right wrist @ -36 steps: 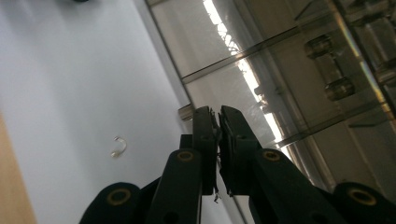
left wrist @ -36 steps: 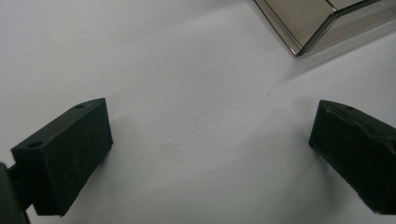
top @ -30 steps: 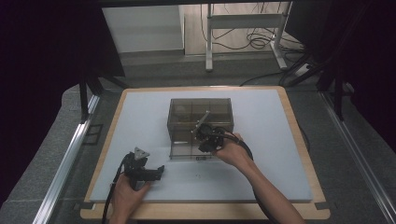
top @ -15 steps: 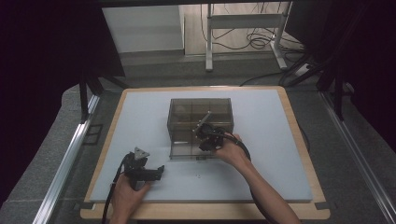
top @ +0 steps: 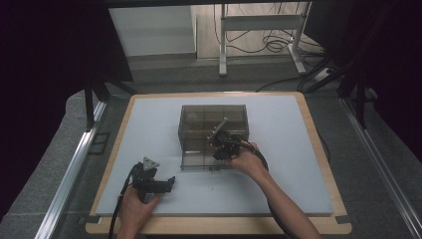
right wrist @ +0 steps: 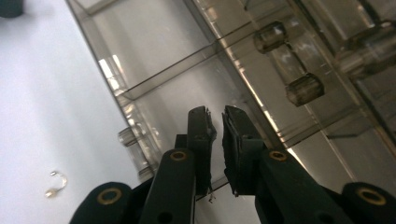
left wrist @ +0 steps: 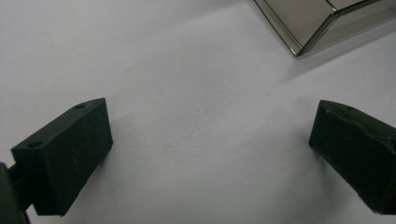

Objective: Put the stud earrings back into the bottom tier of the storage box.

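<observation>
No text, label, brand, number or sign can be read in any of the views.

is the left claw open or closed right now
Open. In the left gripper view the left claw has its two black jaws standing far apart, with bare white table between them and nothing held.

One smoky clear divided box point(top: 213, 135), one small hook-shaped earring point(right wrist: 56, 183), two hand-held tongs, one white table mat point(top: 298, 149)
</observation>
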`<state>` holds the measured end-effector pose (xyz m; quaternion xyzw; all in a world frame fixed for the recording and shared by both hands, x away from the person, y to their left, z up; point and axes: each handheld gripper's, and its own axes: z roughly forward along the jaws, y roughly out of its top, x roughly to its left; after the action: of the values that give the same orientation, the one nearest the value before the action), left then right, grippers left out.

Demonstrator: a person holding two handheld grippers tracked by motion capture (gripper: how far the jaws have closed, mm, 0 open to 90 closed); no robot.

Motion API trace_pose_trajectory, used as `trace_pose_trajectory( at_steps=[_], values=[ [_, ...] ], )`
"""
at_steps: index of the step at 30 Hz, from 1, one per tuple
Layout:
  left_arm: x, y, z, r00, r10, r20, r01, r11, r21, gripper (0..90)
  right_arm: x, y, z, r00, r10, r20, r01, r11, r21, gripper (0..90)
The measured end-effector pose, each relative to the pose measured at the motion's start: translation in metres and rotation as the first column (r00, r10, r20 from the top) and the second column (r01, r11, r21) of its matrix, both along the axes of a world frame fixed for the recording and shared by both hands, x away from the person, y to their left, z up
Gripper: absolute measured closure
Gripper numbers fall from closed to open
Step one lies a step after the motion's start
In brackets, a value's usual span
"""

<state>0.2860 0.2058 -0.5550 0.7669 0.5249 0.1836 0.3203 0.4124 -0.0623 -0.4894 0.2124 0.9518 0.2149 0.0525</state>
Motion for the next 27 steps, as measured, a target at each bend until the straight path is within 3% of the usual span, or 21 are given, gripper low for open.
trace_pose_trajectory(
  at_steps=[16, 27],
  values=[
    [0.0, 0.0, 0.0, 1.0, -0.002, 0.001, 0.002, 1.0, 0.001, 0.0, -0.023, -0.002, 0.021, 0.9987, 0.05, -0.007, -0.05, 0.999, 0.016, 74.9],
    [0.0, 0.0, 0.0, 1.0, 0.003, 0.005, -0.003, 1.0, -0.003, 0.0, -0.041, 0.001, 0.024, 0.9952, 0.093, -0.03, -0.093, 0.996, 0.011, 74.3]
  ],
)
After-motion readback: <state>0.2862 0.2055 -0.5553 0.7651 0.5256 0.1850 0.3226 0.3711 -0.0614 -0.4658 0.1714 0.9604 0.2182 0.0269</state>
